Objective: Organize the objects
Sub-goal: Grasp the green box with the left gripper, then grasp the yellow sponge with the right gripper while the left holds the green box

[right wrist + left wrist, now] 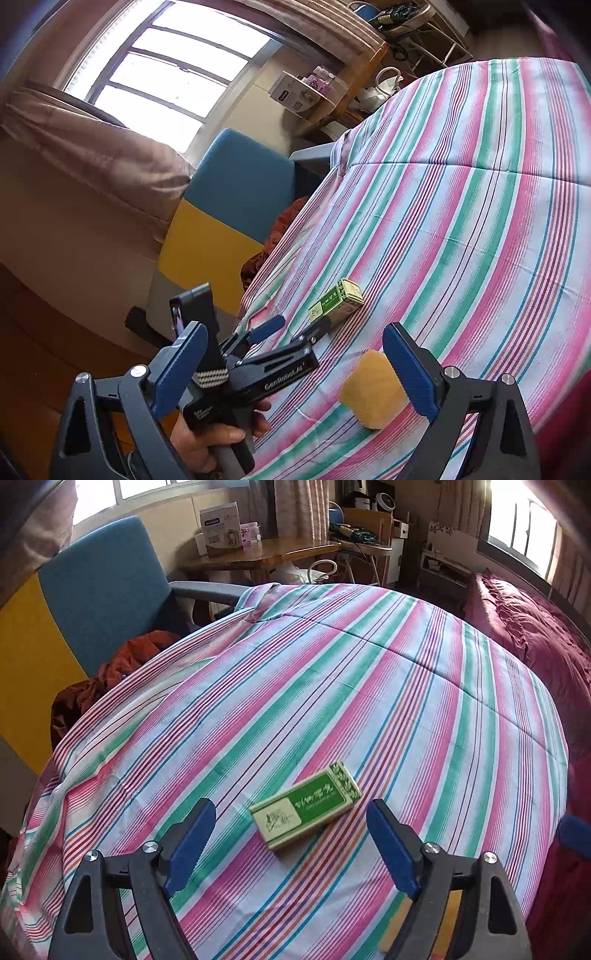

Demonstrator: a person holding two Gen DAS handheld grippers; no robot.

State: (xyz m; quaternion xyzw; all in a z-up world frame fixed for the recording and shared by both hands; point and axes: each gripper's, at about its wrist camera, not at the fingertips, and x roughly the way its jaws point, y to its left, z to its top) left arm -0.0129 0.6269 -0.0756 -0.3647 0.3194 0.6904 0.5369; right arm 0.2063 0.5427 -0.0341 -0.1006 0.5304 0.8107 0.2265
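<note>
A green and cream box lies flat on the striped bedspread, just ahead of my left gripper, which is open and empty with the box between and slightly beyond its blue fingertips. In the right wrist view the box lies past the left gripper. A yellow sponge lies on the bedspread near my right gripper, which is open and empty, with its right finger beside the sponge.
A blue and yellow chair with orange-red cloth stands at the bed's left. A wooden desk with boxes stands behind. A dark red blanket lies at the right. The bed edge runs close on the left.
</note>
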